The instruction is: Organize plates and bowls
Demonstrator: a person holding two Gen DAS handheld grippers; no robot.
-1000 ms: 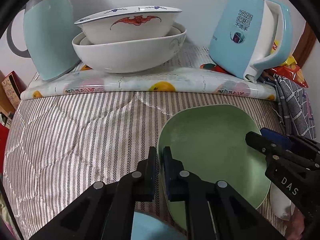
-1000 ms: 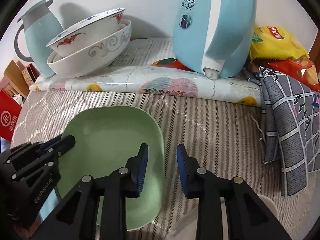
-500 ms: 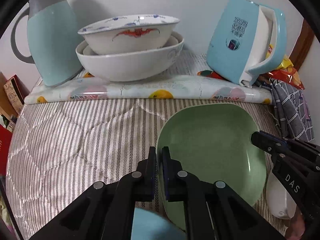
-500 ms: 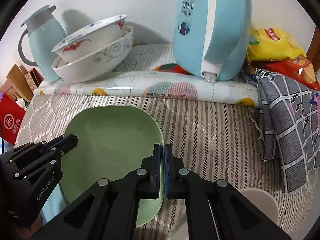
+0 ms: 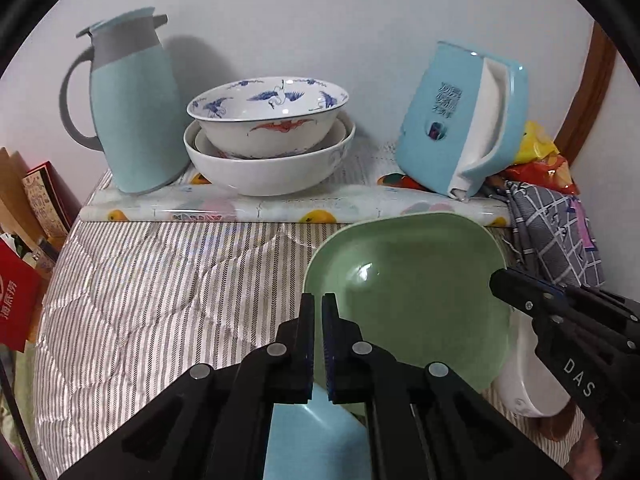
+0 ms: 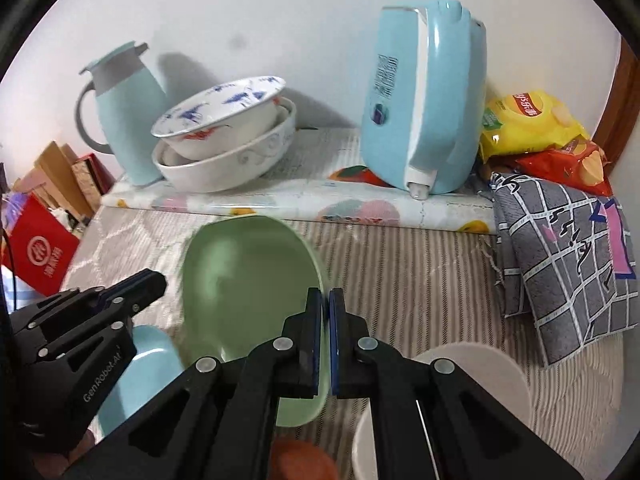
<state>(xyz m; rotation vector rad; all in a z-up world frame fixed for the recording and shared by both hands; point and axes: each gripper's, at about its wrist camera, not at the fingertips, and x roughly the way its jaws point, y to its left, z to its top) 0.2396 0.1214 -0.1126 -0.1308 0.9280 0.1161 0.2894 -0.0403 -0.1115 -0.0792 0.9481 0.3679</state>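
Observation:
A green squarish plate (image 5: 408, 300) (image 6: 248, 292) is held in the air above the striped cloth, tilted. My left gripper (image 5: 318, 312) is shut on its left rim. My right gripper (image 6: 325, 308) is shut on its right rim and also shows at the right of the left wrist view (image 5: 520, 292). A light blue plate (image 5: 312, 436) (image 6: 140, 364) lies below, partly hidden by the fingers. A white plate (image 6: 480, 364) lies at the lower right. A painted bowl (image 5: 268, 116) sits stacked in a larger white bowl (image 5: 268, 168) at the back.
A blue thermos jug (image 5: 132, 108) stands at the back left and a blue kettle (image 5: 460, 120) at the back right, on a raised fruit-print ledge (image 5: 280, 208). A grey checked cloth (image 6: 568, 248) and snack bags (image 6: 528, 124) lie at the right. Red boxes (image 6: 36, 256) stand at the left.
My right gripper closed on the green plate's right rim. Both grippers have since lifted the plate off the cloth and risen, so the bowls now look lower and farther.

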